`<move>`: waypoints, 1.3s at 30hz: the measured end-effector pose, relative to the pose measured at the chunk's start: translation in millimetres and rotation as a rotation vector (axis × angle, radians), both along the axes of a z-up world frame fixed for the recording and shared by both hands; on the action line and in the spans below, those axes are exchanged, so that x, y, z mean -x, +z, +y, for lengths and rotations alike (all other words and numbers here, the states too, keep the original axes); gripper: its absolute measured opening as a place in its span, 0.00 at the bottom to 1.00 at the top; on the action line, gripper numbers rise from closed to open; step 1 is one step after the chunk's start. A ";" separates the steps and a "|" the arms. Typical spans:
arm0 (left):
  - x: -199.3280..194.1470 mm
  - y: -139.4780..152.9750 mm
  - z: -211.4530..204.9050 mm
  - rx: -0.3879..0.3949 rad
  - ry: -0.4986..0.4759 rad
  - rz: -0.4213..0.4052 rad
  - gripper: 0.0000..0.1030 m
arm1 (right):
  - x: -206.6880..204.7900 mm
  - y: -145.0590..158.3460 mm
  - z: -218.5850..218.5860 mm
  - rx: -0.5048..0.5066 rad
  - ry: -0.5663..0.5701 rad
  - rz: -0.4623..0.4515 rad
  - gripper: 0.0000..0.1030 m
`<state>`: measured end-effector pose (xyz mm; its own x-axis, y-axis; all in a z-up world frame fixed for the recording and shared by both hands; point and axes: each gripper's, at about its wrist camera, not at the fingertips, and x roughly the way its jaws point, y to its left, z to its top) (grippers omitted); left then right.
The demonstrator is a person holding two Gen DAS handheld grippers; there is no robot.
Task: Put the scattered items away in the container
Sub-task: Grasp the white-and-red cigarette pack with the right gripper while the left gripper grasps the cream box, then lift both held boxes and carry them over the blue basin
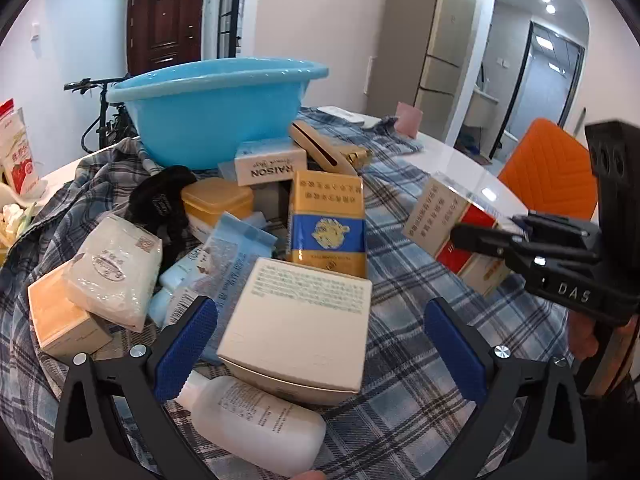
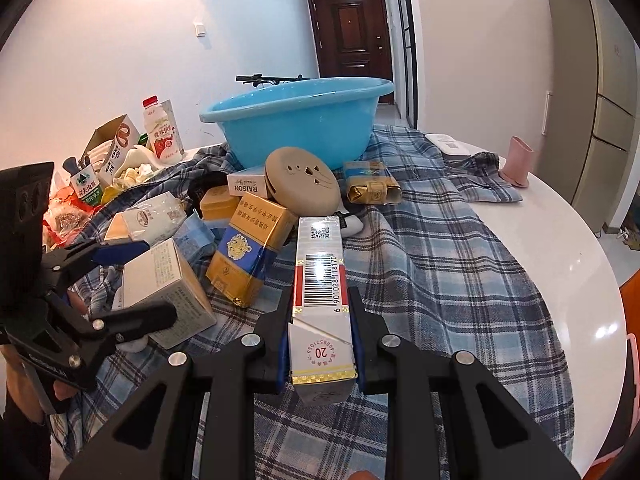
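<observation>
While bare plaid cloth (image 2: 440, 280) is stretching toward the table's white edge (image 2: 560, 240) at right, the right gripper (image 2: 320, 344) is clamping a red-and-white carton (image 2: 318, 280) short of the blue basin (image 2: 300, 120). The left gripper (image 1: 320, 344) is gaping around a cream box (image 1: 300, 320), apparently not touching it.

Blue-white plaid cloth (image 2: 432, 248), light blue basin (image 1: 216, 108), yellow-and-blue carton (image 1: 328, 224), red-white carton (image 2: 320, 292) with black barcode, white bottle (image 1: 256, 420), cream box (image 1: 300, 324), black grippers with blue pads (image 1: 188, 344), orange chair (image 1: 552, 168).
</observation>
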<state>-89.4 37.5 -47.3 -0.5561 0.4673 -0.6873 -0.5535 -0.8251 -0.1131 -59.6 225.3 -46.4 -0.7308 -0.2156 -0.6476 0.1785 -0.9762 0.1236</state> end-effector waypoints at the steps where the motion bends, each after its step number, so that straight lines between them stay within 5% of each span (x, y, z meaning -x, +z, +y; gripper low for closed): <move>1: -1.0 -1.2 1.6 0.016 0.002 0.010 1.00 | -0.5 0.5 -0.4 -0.001 0.001 0.000 0.25; 3: 1.1 -5.6 2.7 0.038 0.008 0.009 0.95 | -0.9 0.8 -0.6 -0.001 0.001 0.000 0.25; 7: 5.3 -14.3 4.3 0.076 0.018 -0.003 0.60 | -2.1 1.6 -2.7 0.001 0.006 0.002 0.25; 25: -15.5 30.0 -6.5 0.040 0.151 0.122 0.57 | -7.5 16.3 -7.7 -0.020 -0.001 0.040 0.25; 30: -24.9 56.7 -9.8 0.054 0.242 0.217 0.57 | -6.9 34.5 -12.3 -0.031 0.002 0.076 0.25; 39: -13.0 99.9 -26.2 -0.020 0.343 0.264 0.57 | -0.6 82.8 -36.4 -0.081 0.037 0.181 0.25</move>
<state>-76.5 11.3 52.6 -0.8370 0.2363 -0.4936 -0.2595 -0.9655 -0.0221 -59.0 188.9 36.4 -0.8293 -0.1971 -0.5229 0.2267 -0.9739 0.0076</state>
